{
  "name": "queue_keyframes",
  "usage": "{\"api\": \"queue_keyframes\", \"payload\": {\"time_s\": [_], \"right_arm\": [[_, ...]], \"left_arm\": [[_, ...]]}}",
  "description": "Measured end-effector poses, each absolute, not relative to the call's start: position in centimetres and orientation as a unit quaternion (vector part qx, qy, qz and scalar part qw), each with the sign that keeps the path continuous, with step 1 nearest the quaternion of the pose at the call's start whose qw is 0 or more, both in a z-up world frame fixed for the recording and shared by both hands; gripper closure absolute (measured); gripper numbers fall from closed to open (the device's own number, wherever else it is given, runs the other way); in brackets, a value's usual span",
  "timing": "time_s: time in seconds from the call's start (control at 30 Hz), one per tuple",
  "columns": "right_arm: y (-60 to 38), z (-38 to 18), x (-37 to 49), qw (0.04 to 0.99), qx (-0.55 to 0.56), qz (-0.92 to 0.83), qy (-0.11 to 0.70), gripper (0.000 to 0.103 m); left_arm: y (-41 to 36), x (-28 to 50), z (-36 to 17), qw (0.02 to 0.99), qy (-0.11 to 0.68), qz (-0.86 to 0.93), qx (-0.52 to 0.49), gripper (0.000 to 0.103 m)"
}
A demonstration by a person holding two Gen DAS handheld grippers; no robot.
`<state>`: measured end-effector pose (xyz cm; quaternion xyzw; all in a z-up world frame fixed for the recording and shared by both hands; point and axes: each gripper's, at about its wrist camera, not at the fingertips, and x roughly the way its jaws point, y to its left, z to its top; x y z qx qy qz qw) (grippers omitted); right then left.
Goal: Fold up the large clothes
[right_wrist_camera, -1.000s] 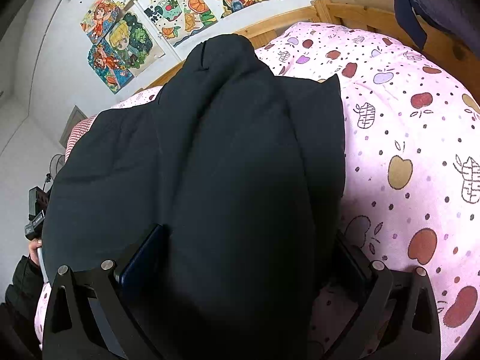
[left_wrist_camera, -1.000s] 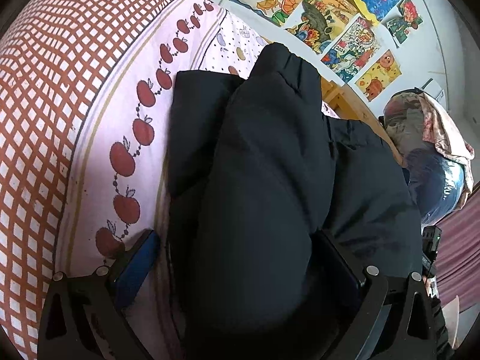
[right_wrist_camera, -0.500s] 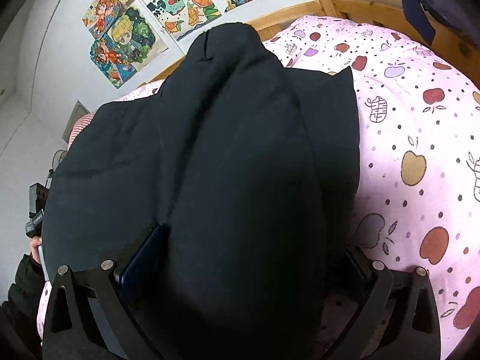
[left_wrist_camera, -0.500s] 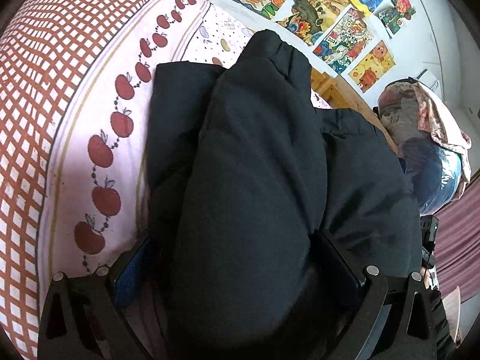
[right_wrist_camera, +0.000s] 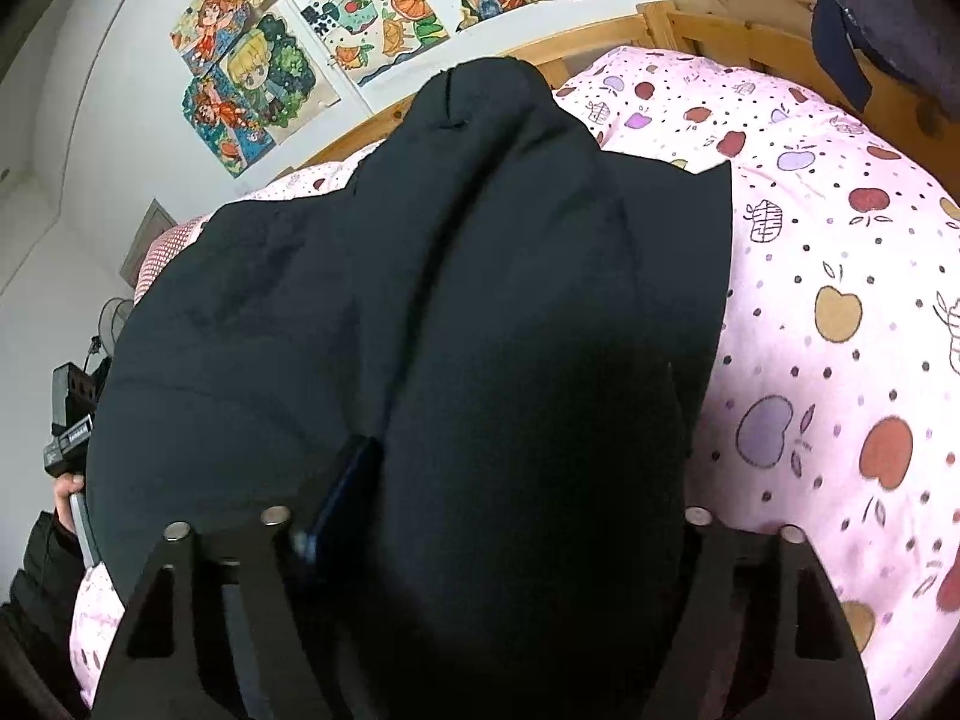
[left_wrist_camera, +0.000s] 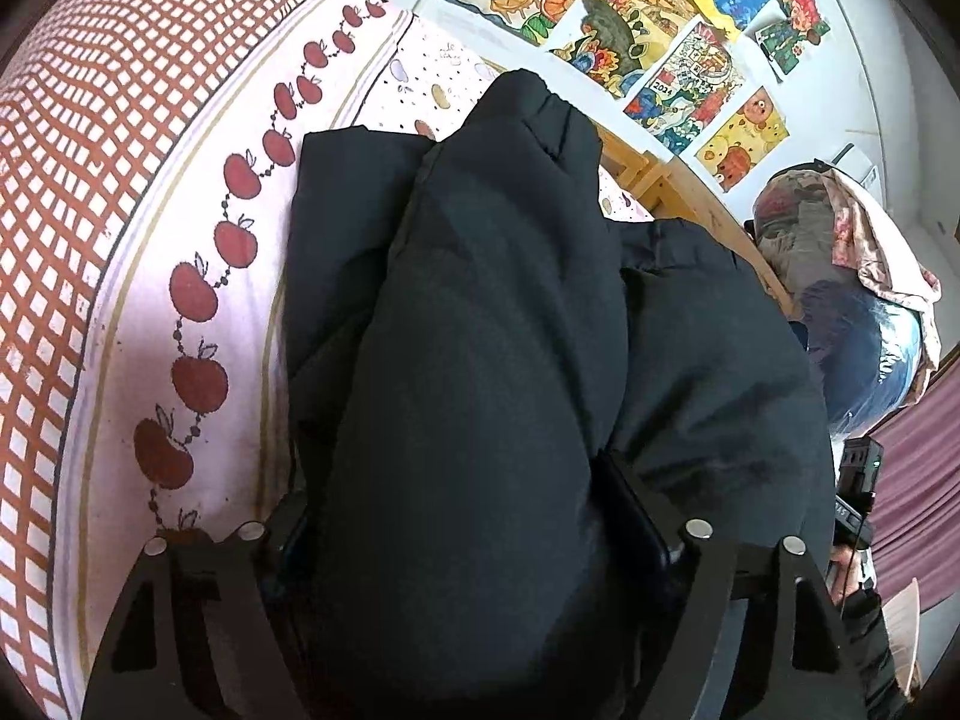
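Note:
A black padded jacket [left_wrist_camera: 480, 300] lies spread on a bed with a pink apple-print cover [left_wrist_camera: 198, 300]. One puffy sleeve-like fold runs from the wall end straight into my left gripper [left_wrist_camera: 465, 516], which is shut on it; the fabric fills the gap and hides the pads. In the right wrist view the same jacket [right_wrist_camera: 480, 240] lies across the pink cover [right_wrist_camera: 840, 360]. A thick fold sits between the fingers of my right gripper [right_wrist_camera: 516, 498], which is shut on it. Only the left blue pad [right_wrist_camera: 342, 480] shows.
A wooden bed frame [right_wrist_camera: 720, 30] and a wall of colourful drawings [left_wrist_camera: 660, 30] stand behind the jacket. A red checked cloth [left_wrist_camera: 90, 120] covers the bed's left side. A heap of clothes [left_wrist_camera: 840, 276] sits at the right. A person's hand [right_wrist_camera: 66, 486] holds the other gripper.
Both grippers' fingers have drawn closer together, squeezing the padded folds. The left blue pad, bare beside the fabric a second ago, is now pressed against it.

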<state>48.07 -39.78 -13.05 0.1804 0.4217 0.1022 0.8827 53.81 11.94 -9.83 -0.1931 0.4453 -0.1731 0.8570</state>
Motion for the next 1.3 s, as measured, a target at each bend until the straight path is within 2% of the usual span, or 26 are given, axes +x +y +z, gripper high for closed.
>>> {"api": "queue_keyframes", "payload": {"time_s": [0.07,0.1,0.43,0.5,0.57,0.67,0.77,0.97,1.3], "right_arm": [[-39.5,-12.7,48.0,0.885,0.182,0.100,0.418,0.045],[-39.3,-12.6,47.9,0.885,0.181,0.100,0.417,0.046],[-39.2,-13.2,47.7,0.882,0.204,0.088,0.417,0.045],[-38.9,-13.2,47.3,0.887,0.194,0.084,0.411,0.050],[-38.4,-12.7,46.9,0.893,0.184,0.081,0.402,0.063],[-37.8,-11.6,46.2,0.899,0.185,0.079,0.389,0.076],[-37.1,-10.2,45.3,0.906,0.182,0.080,0.374,0.082],[-36.2,-7.1,43.1,0.920,0.175,0.096,0.337,0.085],[-34.9,-3.1,39.1,0.929,0.145,0.119,0.320,0.086]], "left_arm": [[11.7,53.7,-9.6,0.859,0.445,-0.166,-0.192,0.027],[11.5,53.8,-9.4,0.860,0.444,-0.164,-0.191,0.028],[9.6,52.7,-7.9,0.886,0.419,-0.146,-0.136,0.033],[9.5,52.5,-7.5,0.889,0.413,-0.145,-0.132,0.038],[9.6,52.3,-7.0,0.892,0.407,-0.142,-0.134,0.047],[9.7,51.8,-6.3,0.895,0.400,-0.138,-0.140,0.057],[9.1,51.1,-5.4,0.900,0.393,-0.139,-0.129,0.065],[9.1,49.2,-3.3,0.903,0.376,-0.143,-0.152,0.073],[9.7,44.2,0.4,0.902,0.381,-0.142,-0.147,0.075]]}}
